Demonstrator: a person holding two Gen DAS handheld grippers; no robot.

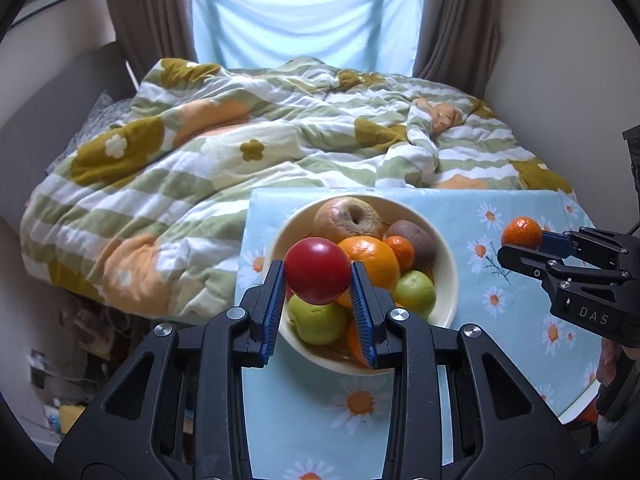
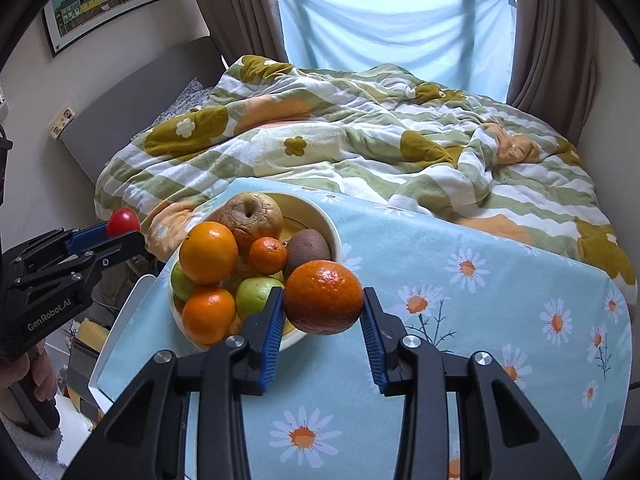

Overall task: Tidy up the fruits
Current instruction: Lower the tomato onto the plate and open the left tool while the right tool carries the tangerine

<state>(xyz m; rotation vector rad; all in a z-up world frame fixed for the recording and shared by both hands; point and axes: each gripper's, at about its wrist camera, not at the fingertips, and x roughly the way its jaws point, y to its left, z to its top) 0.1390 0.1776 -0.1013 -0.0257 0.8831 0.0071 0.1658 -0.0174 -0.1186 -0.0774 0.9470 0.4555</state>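
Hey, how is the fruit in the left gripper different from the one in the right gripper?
The left gripper holds a smooth, glossy red fruit; the right gripper holds a dimpled, rough-skinned orange mandarin. The red fruit hangs over the bowl; the mandarin is beside it, over the daisy tablecloth. Both are round, clamped between blue-padded jaws and held off the table.

Red fruit [image 1: 317, 271], orange mandarin [image 2: 323, 297], cream bowl [image 1: 444, 252], light-blue daisy-print tablecloth [image 2: 500, 280]
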